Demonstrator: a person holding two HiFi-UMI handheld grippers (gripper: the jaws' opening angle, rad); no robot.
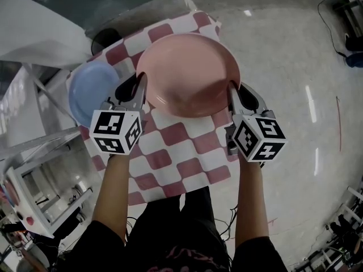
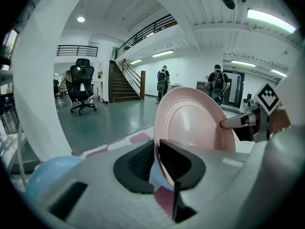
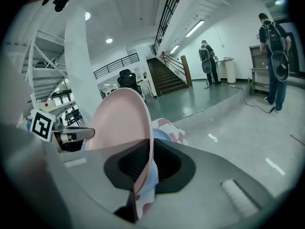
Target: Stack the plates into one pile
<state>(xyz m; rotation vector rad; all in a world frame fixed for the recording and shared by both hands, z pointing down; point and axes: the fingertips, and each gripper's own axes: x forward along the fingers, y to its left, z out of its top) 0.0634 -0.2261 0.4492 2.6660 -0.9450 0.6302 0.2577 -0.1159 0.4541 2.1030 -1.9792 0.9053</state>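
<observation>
Two plates are in view. One pink plate [image 1: 190, 72] sits at upper centre of the head view, over a table with a red-and-white checked cloth [image 1: 170, 152], and it seems to be raised off that cloth. One blue plate [image 1: 91, 89] lies on the cloth at upper left, just beside the pink one. There are two grippers, each carrying one marker cube. The left gripper [image 1: 139, 92] has its jaws nearly together, pinching the pink plate's left rim. The right gripper [image 1: 235, 98] is narrowed the same way, clamped on the opposite rim. Each gripper view shows the rim running between that gripper's two dark pads. In the hall behind, two people stand in the distance, near one staircase [image 2: 121, 85] and one office chair [image 2: 81, 82].
</observation>
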